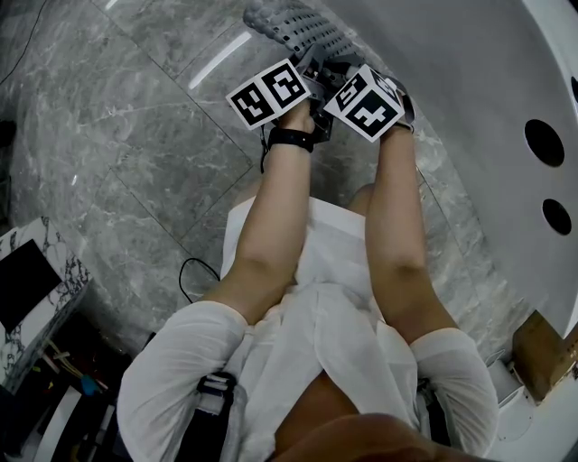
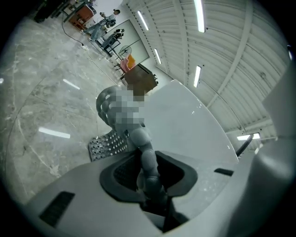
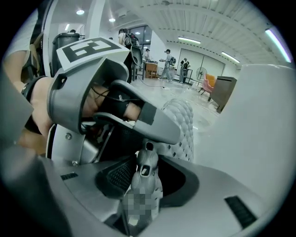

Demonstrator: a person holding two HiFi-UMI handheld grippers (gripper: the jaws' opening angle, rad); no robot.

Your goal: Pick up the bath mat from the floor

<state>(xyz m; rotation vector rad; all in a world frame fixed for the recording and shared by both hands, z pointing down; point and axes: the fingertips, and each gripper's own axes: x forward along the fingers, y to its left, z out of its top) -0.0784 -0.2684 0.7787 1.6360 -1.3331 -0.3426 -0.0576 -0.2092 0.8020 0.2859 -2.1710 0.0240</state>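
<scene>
The grey perforated bath mat [image 1: 293,27] hangs bunched at the top of the head view, beside the white bathtub [image 1: 506,81]. Both grippers meet at its near edge, side by side. My left gripper [image 1: 312,63] is shut on a rolled fold of the mat [image 2: 147,159], which rises straight up from between its jaws [image 2: 149,173]. In the right gripper view the mat's knobbly edge [image 3: 147,171] stands between my right gripper's [image 3: 147,178] jaws with a gap on each side, so that gripper is open. The left gripper's marker cube [image 3: 88,48] sits close on its left.
Grey marble floor [image 1: 135,135] spreads to the left. A black cable [image 1: 194,271] lies near the person's legs. A marble-topped stand [image 1: 36,280] is at the lower left, a wooden block [image 1: 542,352] at the lower right. The tub wall [image 2: 185,120] is close on the right.
</scene>
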